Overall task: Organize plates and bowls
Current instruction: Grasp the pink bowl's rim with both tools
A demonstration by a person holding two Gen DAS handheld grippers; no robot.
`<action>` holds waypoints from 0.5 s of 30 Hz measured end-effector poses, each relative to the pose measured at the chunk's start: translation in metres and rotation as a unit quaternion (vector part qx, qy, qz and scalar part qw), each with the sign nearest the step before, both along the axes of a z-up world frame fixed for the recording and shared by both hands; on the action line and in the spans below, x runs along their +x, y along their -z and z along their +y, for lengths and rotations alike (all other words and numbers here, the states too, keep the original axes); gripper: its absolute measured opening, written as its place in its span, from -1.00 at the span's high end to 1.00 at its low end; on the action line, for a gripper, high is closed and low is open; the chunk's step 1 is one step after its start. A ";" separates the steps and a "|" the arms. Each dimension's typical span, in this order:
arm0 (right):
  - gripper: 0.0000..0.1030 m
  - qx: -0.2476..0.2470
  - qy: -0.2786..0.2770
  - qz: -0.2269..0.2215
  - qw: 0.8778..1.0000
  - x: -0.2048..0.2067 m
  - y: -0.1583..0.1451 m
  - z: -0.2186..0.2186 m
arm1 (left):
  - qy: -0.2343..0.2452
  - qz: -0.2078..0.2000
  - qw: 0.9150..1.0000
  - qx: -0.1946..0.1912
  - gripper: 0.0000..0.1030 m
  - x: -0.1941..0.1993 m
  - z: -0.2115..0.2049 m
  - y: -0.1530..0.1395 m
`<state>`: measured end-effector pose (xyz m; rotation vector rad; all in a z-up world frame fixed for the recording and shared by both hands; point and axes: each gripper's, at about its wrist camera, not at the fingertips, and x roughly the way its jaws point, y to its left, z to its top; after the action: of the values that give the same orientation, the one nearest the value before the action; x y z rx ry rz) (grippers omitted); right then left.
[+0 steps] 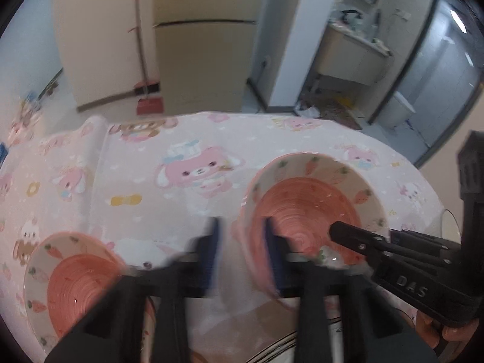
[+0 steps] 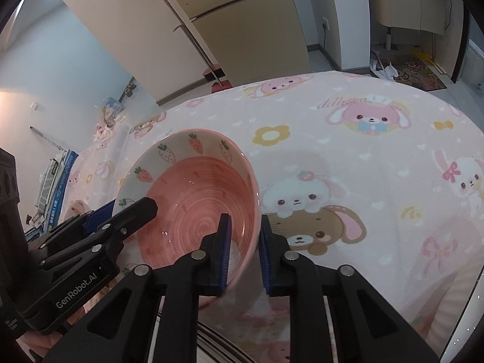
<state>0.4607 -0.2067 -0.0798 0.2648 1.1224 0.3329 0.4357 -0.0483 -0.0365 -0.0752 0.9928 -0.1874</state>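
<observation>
A pink strawberry-patterned bowl (image 1: 308, 199) (image 2: 196, 193) is held tilted above the pink cartoon tablecloth (image 2: 348, 157). My left gripper (image 1: 242, 257) straddles its left rim, one finger inside and one outside. My right gripper (image 2: 243, 254) straddles its right rim the same way, jaws close on the wall. A second matching bowl (image 1: 72, 284) sits on the cloth at lower left in the left wrist view. The left wrist view is blurred.
A clear plate rim (image 2: 211, 338) lies under the grippers at the near edge. A fridge (image 1: 205, 36), a red dustpan and broom (image 1: 149, 103) and a floor mat (image 2: 420, 72) stand beyond the table. Boxes (image 2: 54, 178) are stacked at the left.
</observation>
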 end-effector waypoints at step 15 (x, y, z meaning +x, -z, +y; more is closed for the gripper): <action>0.74 0.005 0.001 0.005 1.000 0.004 0.000 -0.005 | 0.028 0.039 0.998 -0.049 0.72 0.007 0.002 0.012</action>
<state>0.4647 -0.2119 -0.0799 0.2764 1.1302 0.3349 0.4427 -0.0465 -0.0481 -0.1448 1.0639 -0.2861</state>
